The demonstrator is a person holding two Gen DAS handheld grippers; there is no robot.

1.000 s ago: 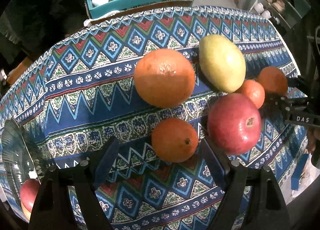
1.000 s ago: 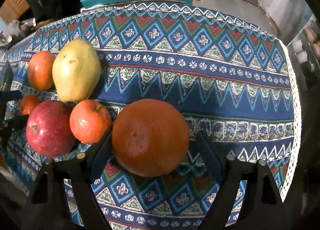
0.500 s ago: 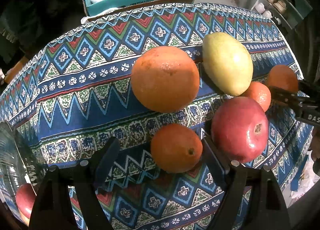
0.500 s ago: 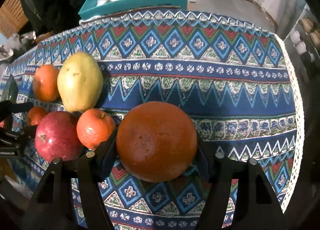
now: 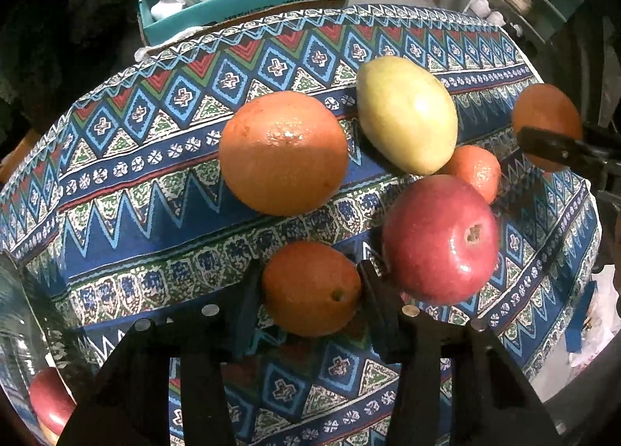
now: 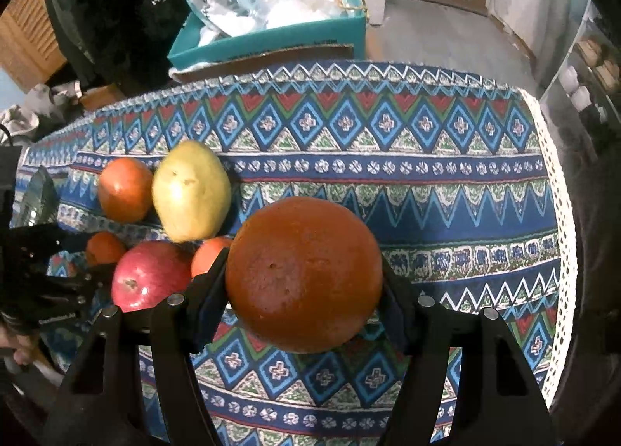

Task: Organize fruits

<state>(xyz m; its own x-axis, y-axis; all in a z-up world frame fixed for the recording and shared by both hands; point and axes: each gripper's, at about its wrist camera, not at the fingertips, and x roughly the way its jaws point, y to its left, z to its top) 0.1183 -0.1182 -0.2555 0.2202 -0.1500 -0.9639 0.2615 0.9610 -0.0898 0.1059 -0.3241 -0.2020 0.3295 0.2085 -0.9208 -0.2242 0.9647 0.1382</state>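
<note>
Since a second ago my left gripper (image 5: 308,291) has closed onto the small orange (image 5: 310,288), which sits on the patterned tablecloth (image 5: 128,190) just beside the red apple (image 5: 440,238), and my right gripper (image 6: 302,283) has clamped the big dark orange (image 6: 304,273) and raised it off the cloth. Both grippers point steeply down, pads pressed against their fruit. At the lower left edge of the left view, a glass bowl (image 5: 19,314) with another apple (image 5: 48,399) is cut off and hard to make out.
</note>
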